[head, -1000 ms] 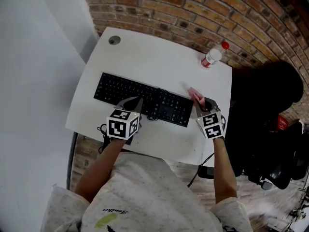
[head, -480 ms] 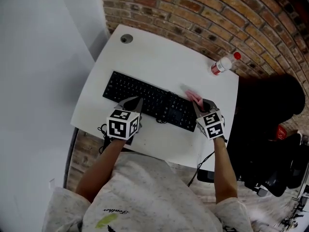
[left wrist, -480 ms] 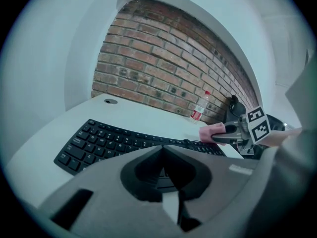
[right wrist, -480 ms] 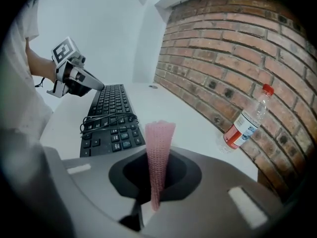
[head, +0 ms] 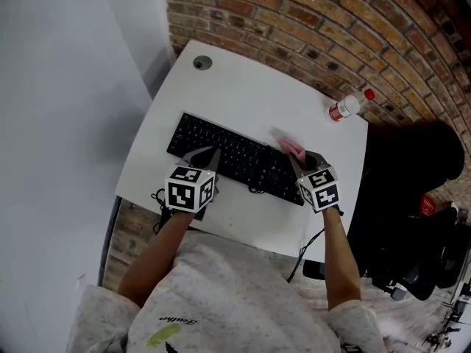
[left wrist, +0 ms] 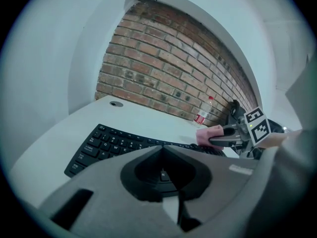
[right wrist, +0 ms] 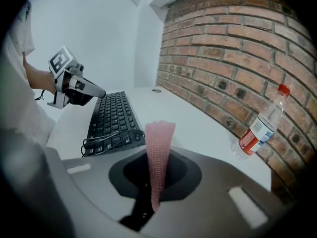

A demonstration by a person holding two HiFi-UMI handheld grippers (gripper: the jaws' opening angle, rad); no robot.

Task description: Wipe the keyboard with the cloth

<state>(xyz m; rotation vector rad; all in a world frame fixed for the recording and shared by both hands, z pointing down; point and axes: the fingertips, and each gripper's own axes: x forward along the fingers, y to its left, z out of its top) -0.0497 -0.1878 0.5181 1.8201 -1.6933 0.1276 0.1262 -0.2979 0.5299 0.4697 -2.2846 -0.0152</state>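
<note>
A black keyboard (head: pixel 235 157) lies slantwise on the white desk (head: pixel 243 94). My right gripper (head: pixel 297 156) is shut on a pink knitted cloth (head: pixel 290 147), which hangs just past the keyboard's far right end. In the right gripper view the cloth (right wrist: pixel 159 133) stands up between the jaws of my right gripper (right wrist: pixel 157 157), with the keyboard (right wrist: pixel 111 114) to the left. My left gripper (head: pixel 209 154) hovers over the keyboard's near edge, shut and holding nothing. In the left gripper view my left gripper (left wrist: pixel 161 148) points over the keys (left wrist: pixel 106 140).
A clear bottle with a red cap (head: pixel 346 107) lies at the desk's far right corner by the brick wall. A coiled black cable (right wrist: pixel 106 142) rests on the keyboard's right end. A round grommet hole (head: pixel 202 63) is at the far left. A black chair (head: pixel 416 219) stands to the right.
The head view has shifted, so the desk sits further right in the picture. Against the keyboard, the right gripper with the cloth has drifted left toward its right end. Both jaws stay shut.
</note>
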